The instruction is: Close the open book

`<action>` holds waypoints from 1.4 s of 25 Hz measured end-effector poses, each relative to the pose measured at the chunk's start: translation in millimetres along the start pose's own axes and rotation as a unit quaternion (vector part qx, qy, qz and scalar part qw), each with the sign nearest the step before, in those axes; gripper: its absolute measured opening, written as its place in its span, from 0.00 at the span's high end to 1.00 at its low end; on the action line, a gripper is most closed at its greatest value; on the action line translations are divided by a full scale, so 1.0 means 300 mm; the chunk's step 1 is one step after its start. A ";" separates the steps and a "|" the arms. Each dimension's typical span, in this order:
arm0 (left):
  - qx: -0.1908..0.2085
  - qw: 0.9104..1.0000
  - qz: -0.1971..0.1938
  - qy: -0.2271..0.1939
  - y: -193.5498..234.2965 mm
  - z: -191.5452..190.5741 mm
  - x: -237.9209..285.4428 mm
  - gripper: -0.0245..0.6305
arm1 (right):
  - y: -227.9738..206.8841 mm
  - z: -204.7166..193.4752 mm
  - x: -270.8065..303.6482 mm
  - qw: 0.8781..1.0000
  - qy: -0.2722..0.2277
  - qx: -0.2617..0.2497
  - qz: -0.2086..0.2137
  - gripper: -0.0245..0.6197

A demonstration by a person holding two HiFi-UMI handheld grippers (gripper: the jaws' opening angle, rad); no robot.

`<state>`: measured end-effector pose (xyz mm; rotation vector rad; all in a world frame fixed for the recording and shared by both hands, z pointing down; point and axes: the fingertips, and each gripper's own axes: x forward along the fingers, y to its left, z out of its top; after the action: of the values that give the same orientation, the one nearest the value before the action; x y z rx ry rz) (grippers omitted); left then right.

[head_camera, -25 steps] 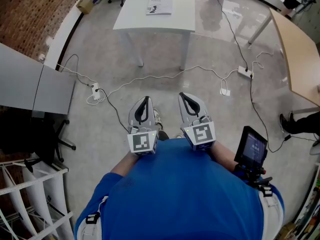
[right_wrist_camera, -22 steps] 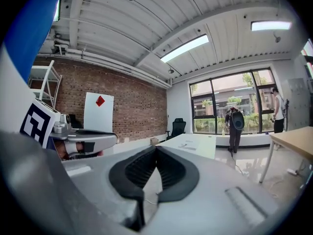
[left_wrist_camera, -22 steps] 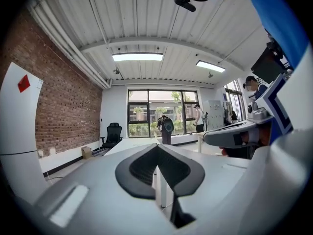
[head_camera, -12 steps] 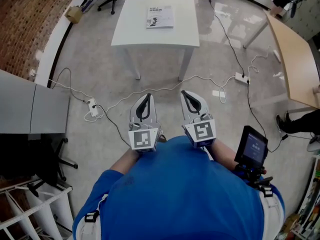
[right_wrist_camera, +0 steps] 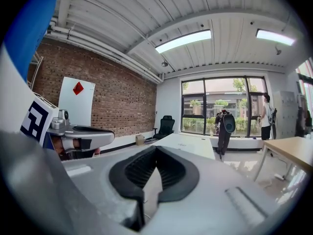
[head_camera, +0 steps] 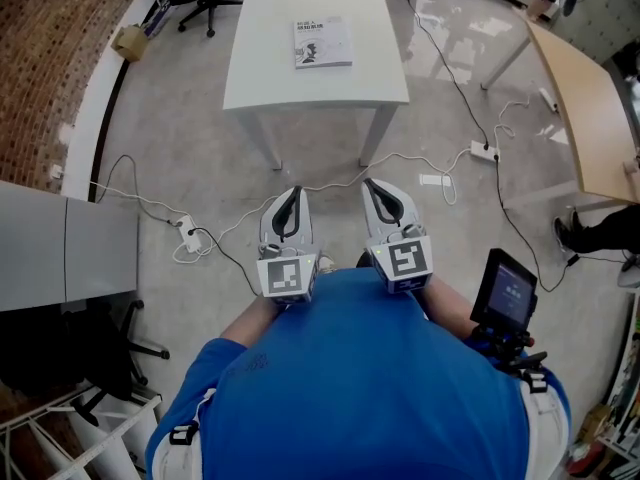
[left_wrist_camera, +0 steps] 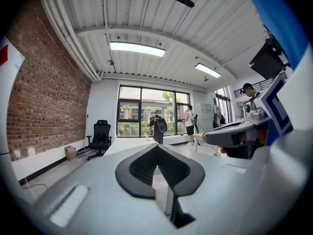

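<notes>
The white printed book lies well ahead of me on the white desk, probably lengthwise; my left tongs and right tongs, closed and empty, are equally far.

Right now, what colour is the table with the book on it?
White. The table shows best in the head view.

Open floor ahead, cables strung across it before the white table
</notes>
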<state>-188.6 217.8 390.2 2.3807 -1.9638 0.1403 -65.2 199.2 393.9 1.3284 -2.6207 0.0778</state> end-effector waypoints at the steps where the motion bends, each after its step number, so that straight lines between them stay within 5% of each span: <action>1: -0.001 1.000 -0.002 -0.001 0.011 0.001 0.012 0.95 | -0.006 0.003 0.017 1.000 0.001 0.001 -0.004 0.96; 17: 0.014 1.000 -0.021 0.008 0.120 -0.002 0.396 0.95 | -0.224 0.041 0.359 0.999 -0.007 0.016 -0.028 0.96; 35: 0.061 0.995 -0.020 0.075 0.028 -0.007 1.077 0.95 | -0.724 0.021 0.746 0.998 0.019 0.053 0.006 0.96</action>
<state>-136.2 -99.1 425.5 2.4006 -1.8910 0.4373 -20.5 -108.1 423.5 1.3305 -2.6260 0.2432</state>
